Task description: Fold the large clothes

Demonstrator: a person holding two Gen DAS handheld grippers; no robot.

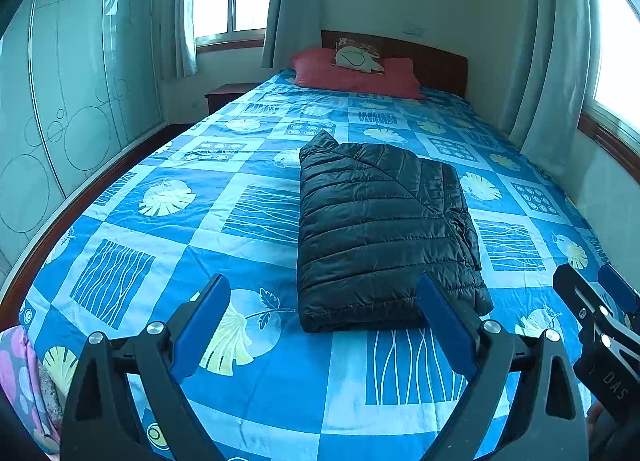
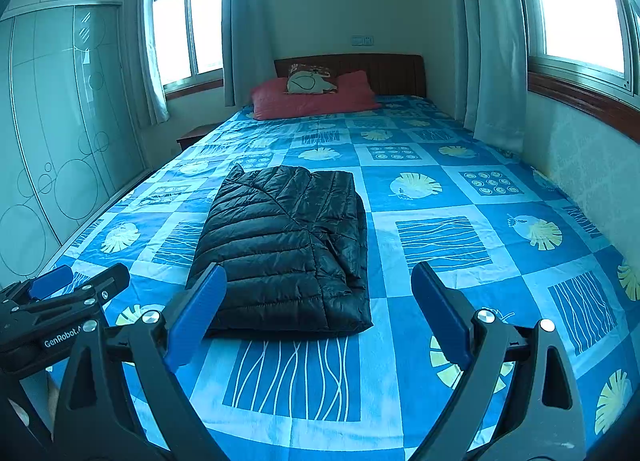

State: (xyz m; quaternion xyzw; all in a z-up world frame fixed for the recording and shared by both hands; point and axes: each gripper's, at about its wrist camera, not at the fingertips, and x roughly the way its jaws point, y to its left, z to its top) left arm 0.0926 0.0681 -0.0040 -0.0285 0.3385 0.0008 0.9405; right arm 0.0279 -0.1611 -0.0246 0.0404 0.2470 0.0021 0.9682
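My left claw and right claw hang wide and empty over the bed's foot edge, backed off because the black puffer jacket lies folded mid-bed, seemingly finished, pillows beyond.

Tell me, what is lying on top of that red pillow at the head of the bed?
A smaller pale cushion with a drawn pattern rests on the red pillow, leaning toward the wooden headboard. The cushion covers the pillow's middle back part, so nothing beneath it can be seen.
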